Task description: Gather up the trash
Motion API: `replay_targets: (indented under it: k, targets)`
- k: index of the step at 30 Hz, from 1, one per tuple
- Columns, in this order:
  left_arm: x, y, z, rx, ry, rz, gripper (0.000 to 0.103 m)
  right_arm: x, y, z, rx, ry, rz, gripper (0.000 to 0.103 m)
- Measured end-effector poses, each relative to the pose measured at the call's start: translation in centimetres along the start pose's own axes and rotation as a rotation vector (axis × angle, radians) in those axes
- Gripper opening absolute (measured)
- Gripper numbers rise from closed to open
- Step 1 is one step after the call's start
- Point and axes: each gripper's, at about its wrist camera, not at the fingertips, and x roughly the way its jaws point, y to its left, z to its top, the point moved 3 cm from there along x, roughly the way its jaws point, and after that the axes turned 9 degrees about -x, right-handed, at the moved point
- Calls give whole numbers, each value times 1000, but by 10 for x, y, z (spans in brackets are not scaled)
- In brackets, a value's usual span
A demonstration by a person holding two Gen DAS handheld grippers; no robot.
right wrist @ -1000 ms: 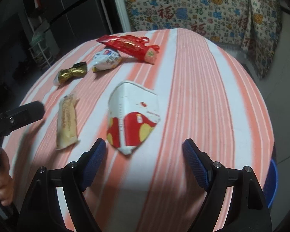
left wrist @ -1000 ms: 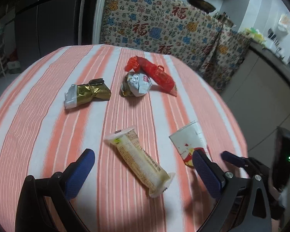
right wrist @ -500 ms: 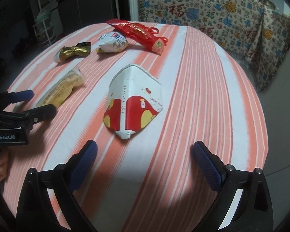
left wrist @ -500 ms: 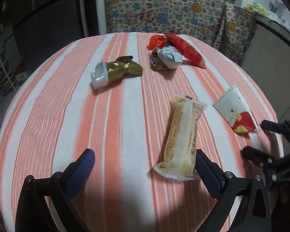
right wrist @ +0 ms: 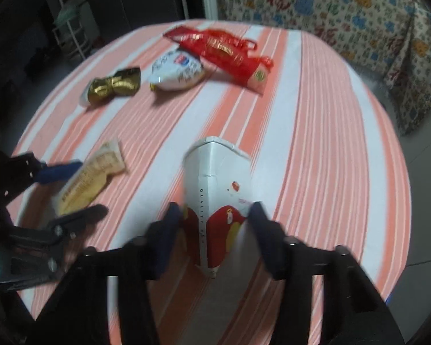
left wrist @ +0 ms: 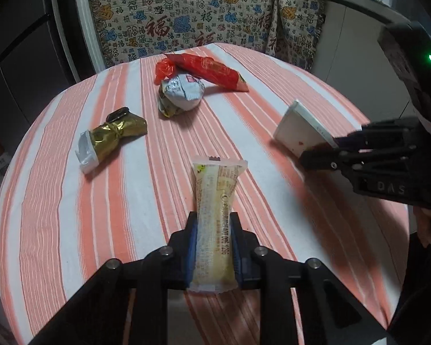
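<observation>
A long yellow snack packet [left wrist: 215, 184] lies lengthwise on the striped table, and my left gripper [left wrist: 212, 221] is shut on its near half, blue pads pressing both sides. In the right wrist view the same packet [right wrist: 89, 178] sits between the left gripper's fingers [right wrist: 77, 191]. A flattened white and red paper cup [right wrist: 218, 172] stands between the jaws of my right gripper [right wrist: 214, 215], which are closing, pads against its edges. From the left wrist view, the cup [left wrist: 296, 126] tilts up off the cloth in the right gripper [left wrist: 321, 151].
Farther back on the orange and white striped tablecloth [left wrist: 57, 201] lie a gold foil wrapper [left wrist: 112, 138], a crumpled silver-white packet [left wrist: 181, 92] and a red plastic bag [left wrist: 207, 69]. Furniture draped in patterned fabric [left wrist: 186, 14] stands behind the round table. The table edge curves close on the right.
Both grippers were wide open; the left has come down over the yellow packet and shut on it. The right has moved in around the paper cup and closed on it.
</observation>
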Motion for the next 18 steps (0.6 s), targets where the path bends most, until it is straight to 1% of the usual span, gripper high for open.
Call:
replay_targets:
  k: [3,5,10,16,18]
  targets:
    - [-5,0,0,-42,-11,-45,18,-18,-1,-9,10,-46,17,17]
    - [-9,-3,-2,-58,-20,-71,18,-27,-5,-15,34,-64,47,17]
    - [-19,-26,-2,-71,-42,-118,18,-43,-27,-34,117,-100,85,17]
    - [-17,-71,2,-47,-27,-177,18,-73,-53,-51,186,-158,73,17]
    - [-16,-90,5,-35,-21,-206,18,-89,-68,-58,214,-182,50,17]
